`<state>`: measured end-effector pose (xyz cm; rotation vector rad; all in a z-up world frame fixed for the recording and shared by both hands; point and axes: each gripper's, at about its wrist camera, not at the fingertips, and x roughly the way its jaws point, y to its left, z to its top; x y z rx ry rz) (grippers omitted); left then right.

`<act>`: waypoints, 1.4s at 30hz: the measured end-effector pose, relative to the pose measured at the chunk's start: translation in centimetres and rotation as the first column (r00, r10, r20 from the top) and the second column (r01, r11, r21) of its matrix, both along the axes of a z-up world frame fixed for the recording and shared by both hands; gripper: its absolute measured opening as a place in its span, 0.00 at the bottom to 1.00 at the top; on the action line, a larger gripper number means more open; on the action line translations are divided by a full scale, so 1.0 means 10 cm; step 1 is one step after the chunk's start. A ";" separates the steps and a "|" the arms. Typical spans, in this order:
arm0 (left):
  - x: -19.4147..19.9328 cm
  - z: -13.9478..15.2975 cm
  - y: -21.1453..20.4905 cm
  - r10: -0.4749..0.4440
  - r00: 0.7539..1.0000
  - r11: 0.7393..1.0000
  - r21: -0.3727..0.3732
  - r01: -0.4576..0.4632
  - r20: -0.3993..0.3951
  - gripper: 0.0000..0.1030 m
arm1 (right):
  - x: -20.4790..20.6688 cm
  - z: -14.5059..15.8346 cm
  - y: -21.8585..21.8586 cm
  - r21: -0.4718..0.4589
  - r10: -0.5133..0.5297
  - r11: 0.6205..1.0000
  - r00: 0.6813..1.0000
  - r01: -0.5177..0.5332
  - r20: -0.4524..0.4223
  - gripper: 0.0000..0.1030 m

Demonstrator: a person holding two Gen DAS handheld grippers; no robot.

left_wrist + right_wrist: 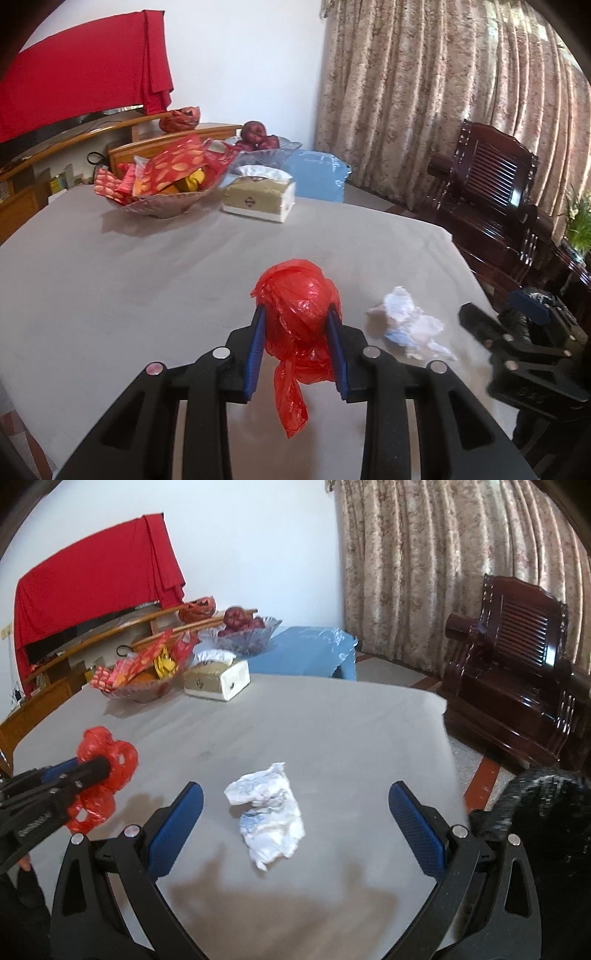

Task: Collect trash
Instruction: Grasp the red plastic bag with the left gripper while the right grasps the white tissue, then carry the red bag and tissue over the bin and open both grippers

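Note:
My left gripper (297, 312) is shut on a crumpled red plastic bag (301, 299), whose tail hangs down between the blue pads; the bag looks lifted a little off the grey table. The same bag (107, 753) and the left gripper (92, 768) show at the left of the right wrist view. A crumpled white and blue wrapper (267, 808) lies on the table, between and just ahead of my right gripper (295, 794), which is wide open and empty. The wrapper (410, 325) and the right gripper (476, 321) also show at the right of the left wrist view.
A glass bowl of red snack packets (162, 188), a tissue box (258, 197) and a glass bowl of apples (258, 144) stand at the table's far end. The grey table (332, 720) ends at the right. A dark wooden armchair (517, 672) and a black trash bag (546, 812) are to the right.

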<state>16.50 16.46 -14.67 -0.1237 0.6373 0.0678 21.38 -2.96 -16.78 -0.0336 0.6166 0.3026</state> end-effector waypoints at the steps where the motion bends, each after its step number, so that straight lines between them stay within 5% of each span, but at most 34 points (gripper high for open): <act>1: 0.01 -0.01 0.03 0.006 1.000 1.000 0.000 -0.006 -0.002 0.30 | 0.05 -0.05 0.06 -0.005 0.001 1.000 1.000 -0.001 -0.009 0.95; 13: 0.17 -0.15 0.25 0.047 0.999 0.999 0.001 -0.047 -0.013 0.30 | 0.50 -0.41 0.39 -0.046 0.003 0.999 0.990 -0.010 -0.140 0.94; 15: 0.17 -0.17 0.24 0.046 0.999 0.999 0.000 -0.046 -0.016 0.31 | 0.55 -0.46 0.40 -0.051 0.012 0.998 0.985 -0.021 -0.173 0.80; 19: 0.16 -0.19 0.22 0.049 0.999 0.999 -0.002 -0.049 -0.022 0.30 | 0.58 -0.56 0.40 -0.047 0.040 0.998 0.968 -0.053 -0.247 0.68; 21: 0.16 -0.19 0.20 0.048 0.999 0.999 -0.002 -0.048 -0.024 0.30 | 0.57 -0.58 0.40 -0.037 0.055 0.997 0.963 -0.067 -0.263 0.44; 26: 0.13 -0.15 0.16 0.038 0.999 0.999 0.001 -0.038 -0.021 0.30 | 0.47 -0.56 0.39 -0.024 0.107 0.993 0.957 -0.117 -0.269 0.16; 42: -0.01 0.22 -0.28 -0.036 0.999 0.999 0.004 0.035 0.033 0.30 | -0.01 0.27 -0.13 0.049 0.096 0.995 0.991 -0.092 -0.091 0.14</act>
